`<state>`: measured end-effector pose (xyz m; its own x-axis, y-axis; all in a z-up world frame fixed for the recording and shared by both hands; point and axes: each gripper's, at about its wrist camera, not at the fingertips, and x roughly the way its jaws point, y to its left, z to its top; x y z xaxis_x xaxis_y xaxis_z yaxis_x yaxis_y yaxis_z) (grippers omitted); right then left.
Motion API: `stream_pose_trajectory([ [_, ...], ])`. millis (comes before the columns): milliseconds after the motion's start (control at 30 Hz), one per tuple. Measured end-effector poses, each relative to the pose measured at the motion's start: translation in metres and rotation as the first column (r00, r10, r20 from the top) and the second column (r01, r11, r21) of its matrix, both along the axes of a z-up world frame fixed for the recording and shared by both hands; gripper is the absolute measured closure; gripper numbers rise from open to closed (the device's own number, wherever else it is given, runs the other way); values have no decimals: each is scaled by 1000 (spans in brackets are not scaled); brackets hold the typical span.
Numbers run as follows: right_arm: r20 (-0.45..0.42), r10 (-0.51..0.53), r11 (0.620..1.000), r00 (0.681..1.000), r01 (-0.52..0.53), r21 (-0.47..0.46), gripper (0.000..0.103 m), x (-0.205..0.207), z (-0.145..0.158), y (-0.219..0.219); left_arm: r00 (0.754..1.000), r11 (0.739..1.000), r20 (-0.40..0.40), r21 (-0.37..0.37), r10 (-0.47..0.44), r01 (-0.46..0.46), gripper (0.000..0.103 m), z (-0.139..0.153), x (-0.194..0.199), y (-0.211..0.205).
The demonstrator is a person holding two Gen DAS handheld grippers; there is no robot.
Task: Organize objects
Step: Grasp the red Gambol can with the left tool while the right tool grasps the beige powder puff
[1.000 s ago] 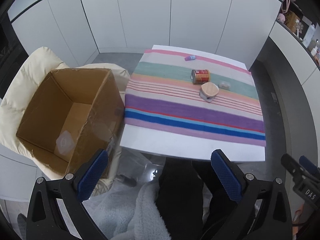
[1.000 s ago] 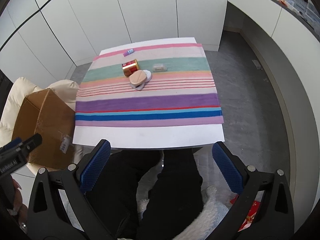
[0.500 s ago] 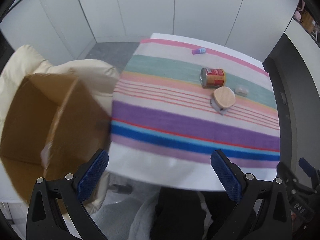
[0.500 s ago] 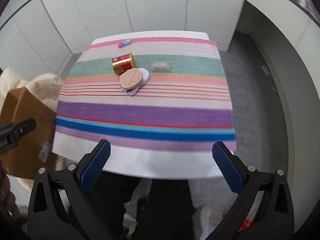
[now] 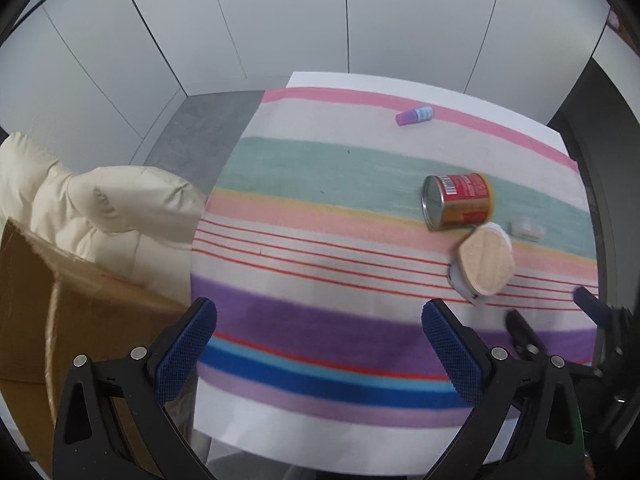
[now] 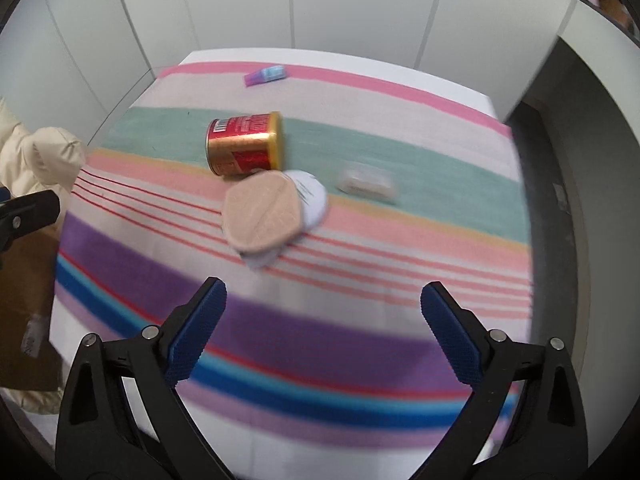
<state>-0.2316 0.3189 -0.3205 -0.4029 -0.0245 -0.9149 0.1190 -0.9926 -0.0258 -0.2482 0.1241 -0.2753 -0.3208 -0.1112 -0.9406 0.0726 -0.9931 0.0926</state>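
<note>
On tabletop (image 6: 460,92), at 12 o'clock: can (image 6: 244,145) on side, touching jar (image 6: 266,214); could be rolled if nudged. Both jaws spread wide, nothing held.

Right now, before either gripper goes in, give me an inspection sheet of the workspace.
Surface: white table under a striped cloth.
Job's things: red can on its side; wooden-lidded jar tipped beside it; small clear case; purple-capped tube at the far edge.
Clutter: nothing seen.
Grippers: left gripper and right gripper open, empty, short of the items.
Cables: nothing seen.
Surroundings: cardboard box on a cream cushioned chair to the left; white cabinets behind.
</note>
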Motion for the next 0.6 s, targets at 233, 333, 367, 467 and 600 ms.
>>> stream_pose_trajectory([
  [233, 5, 91, 995, 996, -91, 30, 22, -39, -37, -34, 999, 1000, 39, -13, 5, -5, 0, -23, -22, 8],
  [333, 8, 119, 992, 993, -119, 37, 40, -44, -42, -41, 999, 1000, 45, -12, -3, 3, 0, -27, -29, 18],
  [367, 17, 129, 991, 991, -129, 22, 45, -46, -44, -42, 999, 1000, 46, -13, -6, 6, 0, -28, -30, 21],
  [467, 15, 125, 992, 992, -125, -1, 51, -46, -44, -40, 999, 1000, 41, -21, -15, 16, 1, -27, -34, 30],
  [600, 8, 103, 994, 995, -103, -25, 79, -50, -41, -30, 999, 1000, 38, -17, -22, 23, 0, -25, -35, 38],
])
